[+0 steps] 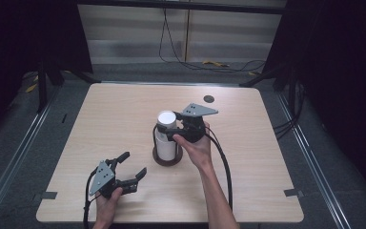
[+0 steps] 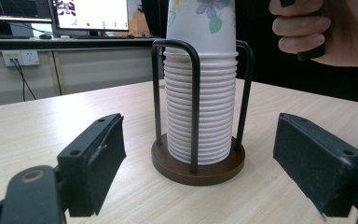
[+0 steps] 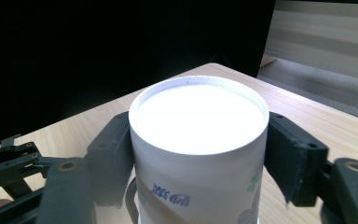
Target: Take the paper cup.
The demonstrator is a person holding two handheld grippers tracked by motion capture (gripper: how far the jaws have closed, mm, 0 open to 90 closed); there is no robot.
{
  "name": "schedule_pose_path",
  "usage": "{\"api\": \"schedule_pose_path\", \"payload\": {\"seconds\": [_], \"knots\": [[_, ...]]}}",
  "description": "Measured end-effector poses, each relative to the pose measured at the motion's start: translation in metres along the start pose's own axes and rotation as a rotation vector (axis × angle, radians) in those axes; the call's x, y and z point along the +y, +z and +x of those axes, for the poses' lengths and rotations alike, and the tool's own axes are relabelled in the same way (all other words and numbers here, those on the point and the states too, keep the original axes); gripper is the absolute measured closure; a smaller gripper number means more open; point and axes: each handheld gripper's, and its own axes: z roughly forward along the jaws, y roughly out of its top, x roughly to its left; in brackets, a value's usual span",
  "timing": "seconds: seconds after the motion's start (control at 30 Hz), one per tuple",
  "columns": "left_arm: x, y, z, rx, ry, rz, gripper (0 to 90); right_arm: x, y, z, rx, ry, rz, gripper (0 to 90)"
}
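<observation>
A stack of upside-down white paper cups (image 1: 166,138) stands in a black wire holder with a round brown base (image 1: 167,161) at the table's middle. The top cup (image 3: 198,140), printed with flowers and blue characters, rises above the rest. My right gripper (image 1: 167,130) reaches in from the right, and its pads (image 3: 114,154) press on both sides of that top cup just under its upturned bottom. My left gripper (image 1: 133,163) rests low near the front left, jaws wide open and nothing between them, facing the cup stack (image 2: 200,102) and holder (image 2: 198,163).
A small black disc (image 1: 208,98) lies near the table's far edge. Cables (image 1: 205,64) run across the floor behind the table. In the left gripper view, monitors (image 2: 91,14) stand on a desk beyond, and the hand (image 2: 307,32) on the right gripper shows at the upper right.
</observation>
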Motion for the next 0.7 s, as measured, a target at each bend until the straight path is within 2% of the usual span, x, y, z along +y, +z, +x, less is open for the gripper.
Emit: {"api": "schedule_pose_path", "payload": {"seconds": [0.17, 0.7], "knots": [[0.0001, 0.0001, -0.0001, 0.003, 0.004, 0.002, 16.4, -0.0002, -0.0009, -0.0003, 0.005, 0.013, -0.008, 32.5], [0.0003, 0.0001, 0.0003, -0.002, 0.006, 0.009, 16.0, 0.0074, -0.0067, 0.0001, 0.011, 0.005, -0.053, 33.7]]}}
